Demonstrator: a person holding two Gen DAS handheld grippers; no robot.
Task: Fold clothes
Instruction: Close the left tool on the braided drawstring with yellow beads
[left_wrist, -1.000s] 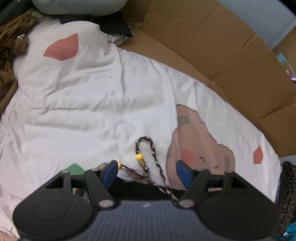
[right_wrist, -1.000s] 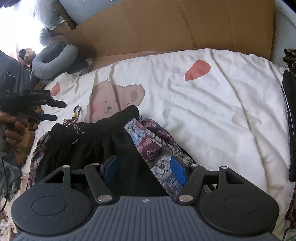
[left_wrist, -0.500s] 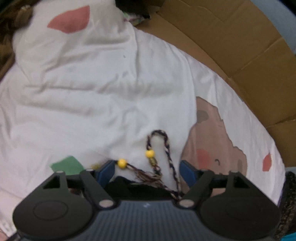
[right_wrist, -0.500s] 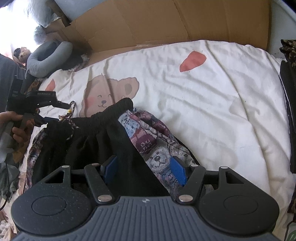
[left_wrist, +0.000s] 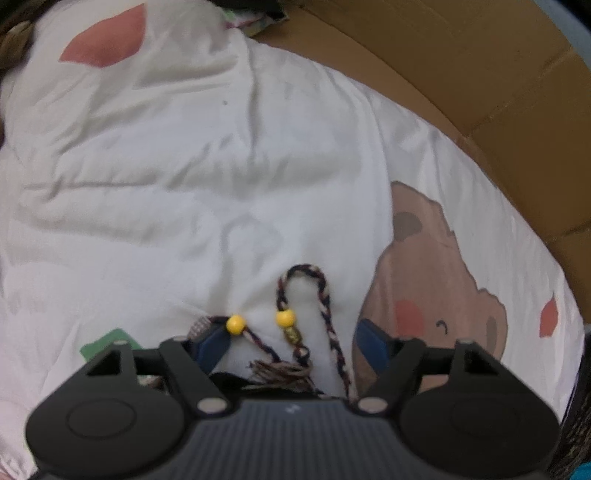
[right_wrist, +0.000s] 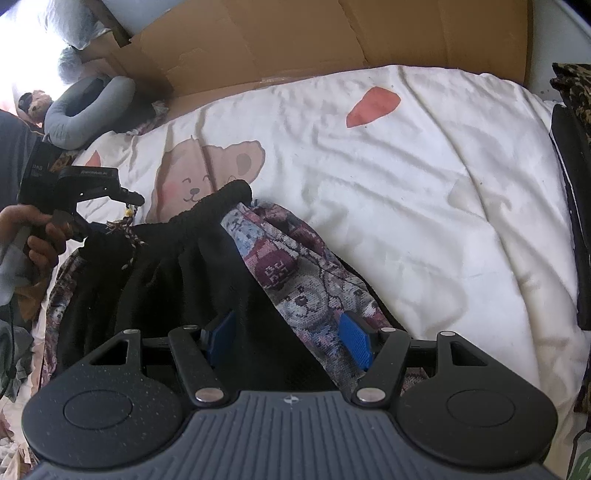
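A garment (right_wrist: 192, 266) of black fabric with a bear-patterned panel (right_wrist: 310, 291) lies on the white bear-print sheet (right_wrist: 406, 192). Its black elastic waistband (right_wrist: 221, 199) faces away from me. My right gripper (right_wrist: 288, 338) is open, low over the near part of the garment, where black and patterned cloth meet. My left gripper (right_wrist: 107, 212), held by a hand (right_wrist: 33, 236), is open at the waistband's left corner. In the left wrist view the braided drawstring (left_wrist: 325, 295) with two yellow beads (left_wrist: 285, 318) lies between the open fingers of the left gripper (left_wrist: 293, 343).
Flattened cardboard (right_wrist: 295, 40) lines the far edge of the bed. A grey neck pillow (right_wrist: 88, 107) and a small plush toy (right_wrist: 35, 103) sit at the back left. A dark leopard-print cloth (right_wrist: 572, 88) lies at the right edge. More sheet (left_wrist: 184, 166) stretches ahead of the left gripper.
My left gripper has moved in toward the waistband corner, and the drawstring with its beads now sits between its fingers. The right gripper has barely shifted.
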